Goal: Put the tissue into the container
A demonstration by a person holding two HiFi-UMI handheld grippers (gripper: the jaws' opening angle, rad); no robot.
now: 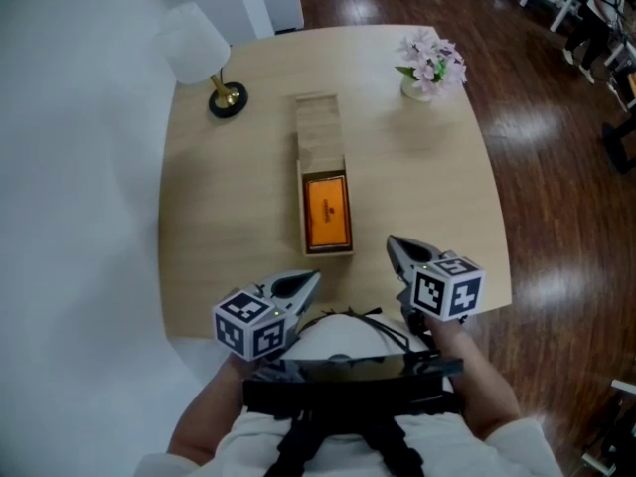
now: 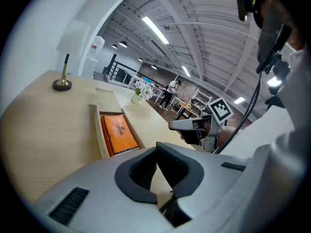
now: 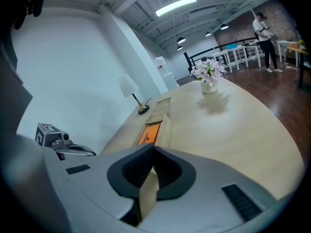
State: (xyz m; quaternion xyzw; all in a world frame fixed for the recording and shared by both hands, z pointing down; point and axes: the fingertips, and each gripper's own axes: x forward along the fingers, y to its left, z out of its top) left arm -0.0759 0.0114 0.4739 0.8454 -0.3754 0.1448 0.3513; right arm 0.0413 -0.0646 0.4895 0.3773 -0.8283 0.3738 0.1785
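Observation:
An orange tissue pack [image 1: 327, 212] lies inside an open wooden box [image 1: 302, 219] in the middle of the round table; it also shows in the left gripper view as the tissue pack [image 2: 118, 133] and in the right gripper view as the tissue pack [image 3: 149, 133]. The box's wooden lid [image 1: 318, 127] lies flat just beyond it. My left gripper [image 1: 310, 280] hovers near the table's front edge, left of the box, shut and empty. My right gripper [image 1: 395, 243] is to the box's right, shut and empty too.
A white table lamp [image 1: 199, 53] with a black-and-brass base stands at the back left. A vase of pink flowers [image 1: 429, 66] sits at the back right. Dark wooden floor [image 1: 556, 167] surrounds the table, with a white wall on the left.

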